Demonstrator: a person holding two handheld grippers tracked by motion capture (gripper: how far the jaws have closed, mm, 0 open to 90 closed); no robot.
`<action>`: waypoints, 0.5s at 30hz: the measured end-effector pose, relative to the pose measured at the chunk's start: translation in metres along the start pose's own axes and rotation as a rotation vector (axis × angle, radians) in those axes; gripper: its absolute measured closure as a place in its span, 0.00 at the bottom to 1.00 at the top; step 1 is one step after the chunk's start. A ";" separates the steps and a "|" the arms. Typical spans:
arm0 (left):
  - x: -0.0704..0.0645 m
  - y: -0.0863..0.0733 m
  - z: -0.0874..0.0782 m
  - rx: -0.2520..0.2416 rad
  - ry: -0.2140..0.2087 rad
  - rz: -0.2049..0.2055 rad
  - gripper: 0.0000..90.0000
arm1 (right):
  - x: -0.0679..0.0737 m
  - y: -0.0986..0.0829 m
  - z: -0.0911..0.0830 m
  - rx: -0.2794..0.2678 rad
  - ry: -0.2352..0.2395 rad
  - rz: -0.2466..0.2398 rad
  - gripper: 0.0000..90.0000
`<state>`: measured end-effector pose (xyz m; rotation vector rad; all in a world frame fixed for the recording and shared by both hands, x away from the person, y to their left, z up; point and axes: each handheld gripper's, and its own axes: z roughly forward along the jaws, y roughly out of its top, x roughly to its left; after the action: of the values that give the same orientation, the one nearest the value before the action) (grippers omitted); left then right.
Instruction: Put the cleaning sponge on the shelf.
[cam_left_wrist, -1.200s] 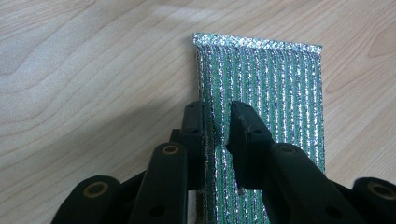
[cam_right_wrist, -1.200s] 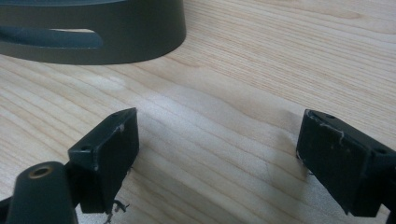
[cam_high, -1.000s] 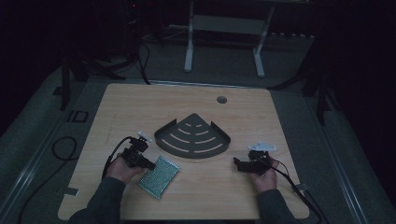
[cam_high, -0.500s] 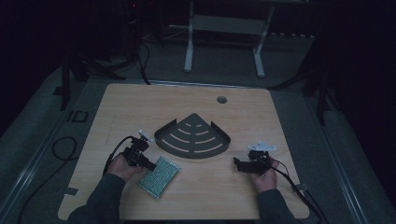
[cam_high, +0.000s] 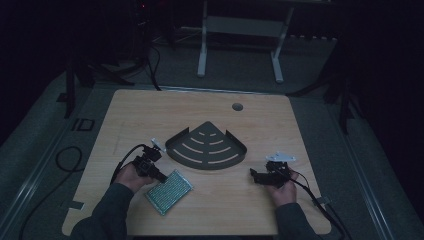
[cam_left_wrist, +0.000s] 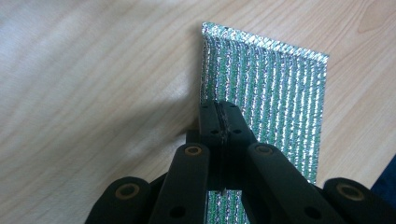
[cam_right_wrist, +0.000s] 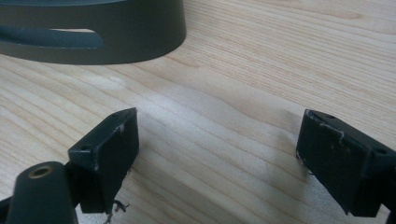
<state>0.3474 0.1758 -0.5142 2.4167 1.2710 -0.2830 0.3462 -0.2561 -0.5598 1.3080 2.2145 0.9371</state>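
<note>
Dark grey fan-shaped rack (cam_high: 207, 146) sits mid-table (cam_high: 300, 120), slotted, raised rim, nothing in it. No readable labels or writing on anything.

Green-silver foil pad (cam_high: 170, 190) lies flat just in front-left of the rack, near the table's near edge. Left gripper (cam_left_wrist: 219, 119) jaws pressed together, pinching the pad's edge on the side toward the rack; held by left hand (cam_high: 131, 176).

Right gripper (cam_right_wrist: 217, 149) is to the rack's right-front, jaws spread wide over bare wood, gripping nothing; rack wall (cam_right_wrist: 93, 32) just ahead of it. Right hand (cam_high: 284, 189) holds it.

Versus a second ago: pad, rack and both grippers are in the same spots, no visible change.
</note>
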 end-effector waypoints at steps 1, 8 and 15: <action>-0.001 0.000 -0.001 -0.002 -0.002 0.005 1.00 | 0.000 0.000 0.000 0.000 0.000 0.000 0.14; -0.003 0.003 -0.015 -0.019 -0.005 0.021 1.00 | 0.000 0.000 0.000 0.000 0.000 -0.001 0.14; -0.005 0.005 -0.026 -0.030 -0.002 0.034 1.00 | 0.000 0.000 0.000 0.001 0.000 -0.001 0.14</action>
<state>0.3488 0.1810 -0.4874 2.4096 1.2231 -0.2541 0.3462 -0.2562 -0.5598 1.3073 2.2154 0.9366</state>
